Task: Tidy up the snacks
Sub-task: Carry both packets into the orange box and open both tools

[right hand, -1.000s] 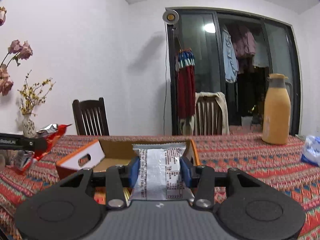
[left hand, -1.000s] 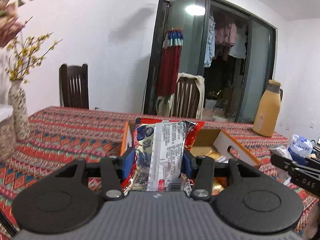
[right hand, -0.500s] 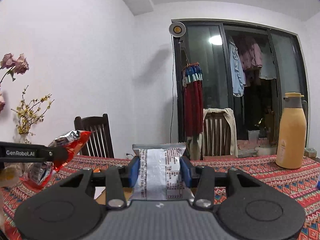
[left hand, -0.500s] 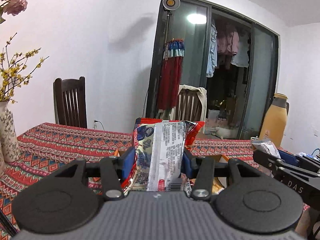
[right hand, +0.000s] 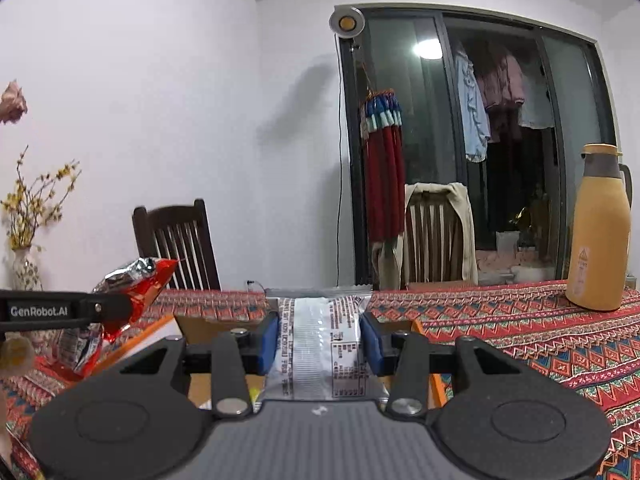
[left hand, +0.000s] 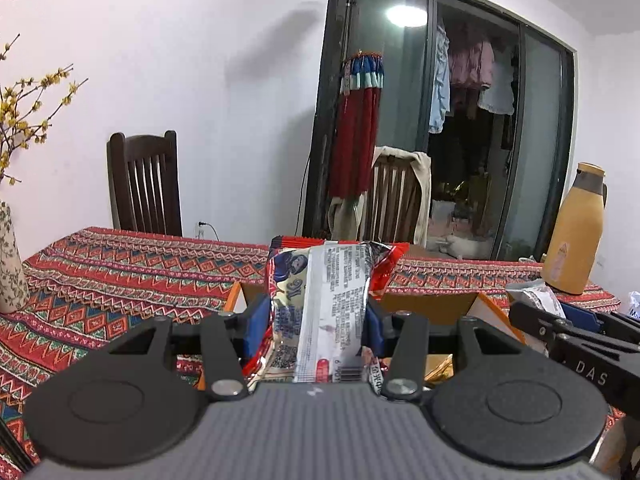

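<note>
My left gripper is shut on a red and blue snack packet, held upright above the open cardboard box on the table. My right gripper is shut on a silver-white snack packet, also held over the box. The left gripper and its red packet show at the left of the right wrist view. The right gripper with its packet shows at the right of the left wrist view.
A patterned red tablecloth covers the table. A yellow thermos stands at the far right. A vase of flowers stands at the left. Two wooden chairs stand behind the table. A blue-white bag lies at the right edge.
Both grippers rose and tilted up, then dipped a little, so the box comes back into view below. Both packets stay gripped.
</note>
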Available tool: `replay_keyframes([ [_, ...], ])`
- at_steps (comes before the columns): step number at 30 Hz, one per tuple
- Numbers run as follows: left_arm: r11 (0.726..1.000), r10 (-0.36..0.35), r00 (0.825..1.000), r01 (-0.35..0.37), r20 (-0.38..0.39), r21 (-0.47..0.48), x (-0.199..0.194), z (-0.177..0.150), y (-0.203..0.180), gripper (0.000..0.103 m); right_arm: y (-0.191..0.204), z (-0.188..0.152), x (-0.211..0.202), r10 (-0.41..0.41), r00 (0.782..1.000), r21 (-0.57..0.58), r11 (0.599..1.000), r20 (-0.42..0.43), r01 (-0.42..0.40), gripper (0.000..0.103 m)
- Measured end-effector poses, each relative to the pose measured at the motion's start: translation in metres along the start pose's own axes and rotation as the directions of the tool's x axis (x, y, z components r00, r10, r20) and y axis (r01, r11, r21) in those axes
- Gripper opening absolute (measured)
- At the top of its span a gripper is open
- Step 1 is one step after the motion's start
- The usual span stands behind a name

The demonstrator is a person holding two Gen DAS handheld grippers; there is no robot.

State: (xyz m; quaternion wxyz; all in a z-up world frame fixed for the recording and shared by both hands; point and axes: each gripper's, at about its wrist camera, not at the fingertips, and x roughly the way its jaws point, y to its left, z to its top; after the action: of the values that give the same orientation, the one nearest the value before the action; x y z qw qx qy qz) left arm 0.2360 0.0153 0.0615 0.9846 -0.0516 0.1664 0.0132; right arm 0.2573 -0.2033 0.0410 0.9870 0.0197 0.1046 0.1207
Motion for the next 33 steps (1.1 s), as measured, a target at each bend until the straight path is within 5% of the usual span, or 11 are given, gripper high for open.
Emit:
replay_keyframes([
  [10,1.0,0.011,1.0,-0.011,0.008,0.015,-0.005,-0.006,-0.005,0.056,0.009,-0.01,0.005,0.001,0.999,-0.008,1.0,-0.04,-0.001,0.045],
  [12,1.0,0.015,1.0,-0.015,0.022,0.002,-0.007,-0.005,-0.004,0.073,0.007,-0.01,0.003,-0.004,0.999,0.005,1.0,-0.036,0.004,0.073],
  [14,0.999,0.038,0.998,-0.037,0.047,-0.02,-0.011,-0.004,-0.002,0.102,0.004,-0.009,0.001,-0.015,1.0,0.022,1.0,-0.025,0.016,0.097],
  [15,0.998,0.051,0.997,-0.049,0.066,-0.033,-0.014,-0.004,0.0,0.103,0.004,-0.01,0.0,-0.019,1.0,0.031,0.999,-0.016,0.019,0.103],
  [33,0.999,0.022,0.994,-0.017,0.109,-0.046,-0.039,0.006,-0.002,0.103,-0.001,-0.003,-0.013,-0.037,0.999,0.05,0.998,0.028,0.035,0.103],
])
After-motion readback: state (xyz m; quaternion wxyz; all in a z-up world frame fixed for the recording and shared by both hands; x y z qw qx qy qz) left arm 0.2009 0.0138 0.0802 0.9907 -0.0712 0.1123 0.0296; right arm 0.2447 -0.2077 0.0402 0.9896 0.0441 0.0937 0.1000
